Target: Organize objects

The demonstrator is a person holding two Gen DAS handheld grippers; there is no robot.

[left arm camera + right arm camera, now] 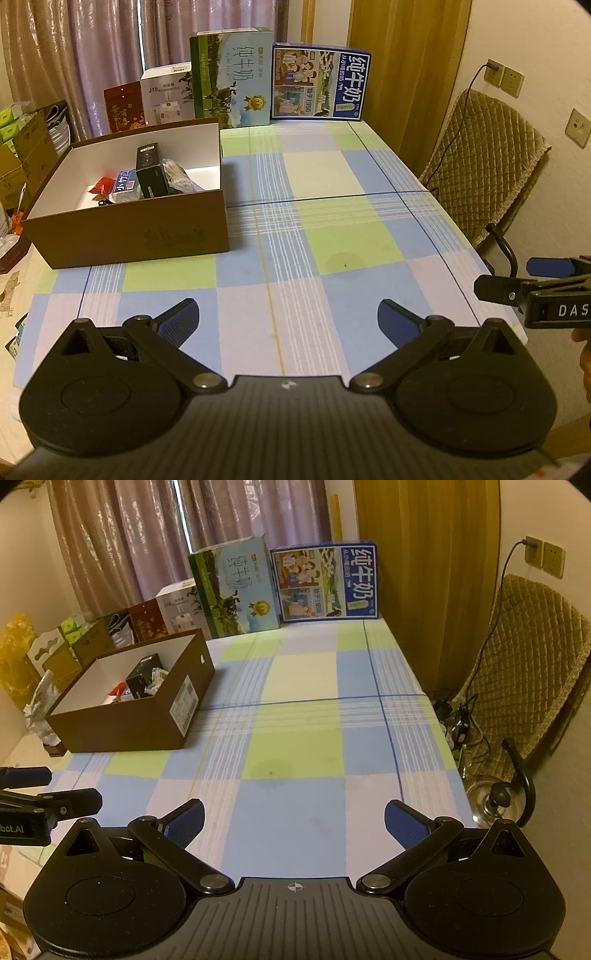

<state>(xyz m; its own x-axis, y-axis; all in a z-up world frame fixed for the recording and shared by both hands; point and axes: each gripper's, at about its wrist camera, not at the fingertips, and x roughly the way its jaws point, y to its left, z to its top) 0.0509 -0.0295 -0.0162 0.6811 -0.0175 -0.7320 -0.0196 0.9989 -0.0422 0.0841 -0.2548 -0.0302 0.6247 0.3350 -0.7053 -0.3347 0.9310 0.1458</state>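
Checked tablecloth [325, 229]: one brown box [129, 236] (filled), two milk cartons [236, 77].

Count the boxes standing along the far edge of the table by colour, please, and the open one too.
Red box: 1
White box: 1
Green milk box: 1
Blue milk box: 1
Open brown box: 1
Total: 5
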